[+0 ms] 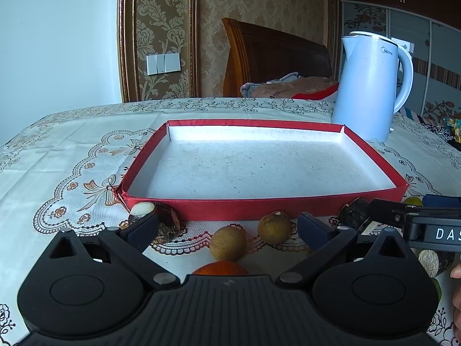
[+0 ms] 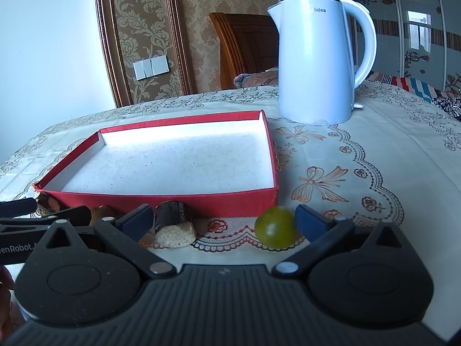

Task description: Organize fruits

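— Damask wallpaper [image 1: 161, 28] and a wooden headboard [image 1: 273, 54] fill the back of the room; nearer, a lace-patterned cloth covers the surface [image 1: 72, 150]. What lies at the far left?

— By the near left corner of the red tray [image 1: 230, 209], which has a white floor with nothing in it, sits a dark brown piece with a pale tip [image 1: 157, 216]. I can't make out what fruit it is; the left gripper's blue pad partly hides it.

— And the left gripper [image 1: 227, 227] itself?

— Its jaws stand wide apart, holding nothing. Between them, on the cloth just in front of the tray's near wall, lie two brown round fruits [image 1: 227, 243], close together. An orange fruit [image 1: 220, 269] peeks over the gripper body, nearer the camera.

— Further right?

— A dark cylindrical piece with a pale cut end [image 2: 174, 225] lies beside the tray's near wall, just inside the right gripper's left finger. The right gripper [image 2: 224, 222] is also spread open and empty. A green round fruit [image 2: 275, 226] rests near the tray's right front corner, just beside the inner face of the right finger, though whether they touch is unclear.

— Anything behind?

— A white kettle [image 2: 317, 63] stands upright beyond the tray's far right corner. In the left wrist view, the right gripper's black arm crosses the lower right edge.
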Tool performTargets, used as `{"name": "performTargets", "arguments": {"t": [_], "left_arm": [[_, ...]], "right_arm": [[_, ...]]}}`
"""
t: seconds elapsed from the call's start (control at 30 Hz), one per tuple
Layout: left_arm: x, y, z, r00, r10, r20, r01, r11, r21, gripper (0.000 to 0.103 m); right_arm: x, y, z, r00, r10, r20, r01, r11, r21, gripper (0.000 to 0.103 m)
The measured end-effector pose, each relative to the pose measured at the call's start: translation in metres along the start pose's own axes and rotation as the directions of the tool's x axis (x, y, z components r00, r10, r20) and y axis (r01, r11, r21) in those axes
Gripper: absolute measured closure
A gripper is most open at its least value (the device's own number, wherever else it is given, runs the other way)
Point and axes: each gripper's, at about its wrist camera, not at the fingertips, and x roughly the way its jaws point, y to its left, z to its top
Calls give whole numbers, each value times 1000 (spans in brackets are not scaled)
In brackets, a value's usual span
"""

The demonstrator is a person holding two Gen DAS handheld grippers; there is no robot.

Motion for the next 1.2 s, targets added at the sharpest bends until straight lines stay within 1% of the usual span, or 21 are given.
{"name": "performTargets", "arguments": {"t": [0.17,0.47,0.73,0.83,0.93,1.0,1.07,1.2], "left_arm": [[-1,-1,-1,1000,0,1,0,1000,4,0],[1,-2,-2,1000,-6,-20,7,1000,14,0],[4,2,-1,999,-3,-32,3,1000,-7,0],[4,5,-1,1000,0,-31,0,1000,-20,0],[3,7,0,1000,-4,-29,3,1000,-26,0],[3,7,0,1000,-5,-26,5,1000,-25,0],[2,7,1,1000,-7,-22,6,1000,-22,0],[2,5,1,1000,-7,-27,6,1000,-16,0]], "right_arm": [[1,1,0,1000,-5,-4,5,1000,-3,0],[0,1,0,1000,-7,-6,7,1000,-4,0],[-3,-4,-1,1000,1,-8,-1,1000,8,0],[-14,-17,-2,1000,3,0,-3,1000,29,0],[-29,-31,-8,1000,-12,14,12,1000,26,0],[-37,-42,-12,1000,-14,6,14,999,45,0],[-45,-52,-16,1000,1,-11,-1,998,69,0],[-60,-57,-26,1000,-13,-15,13,999,38,0]]}}
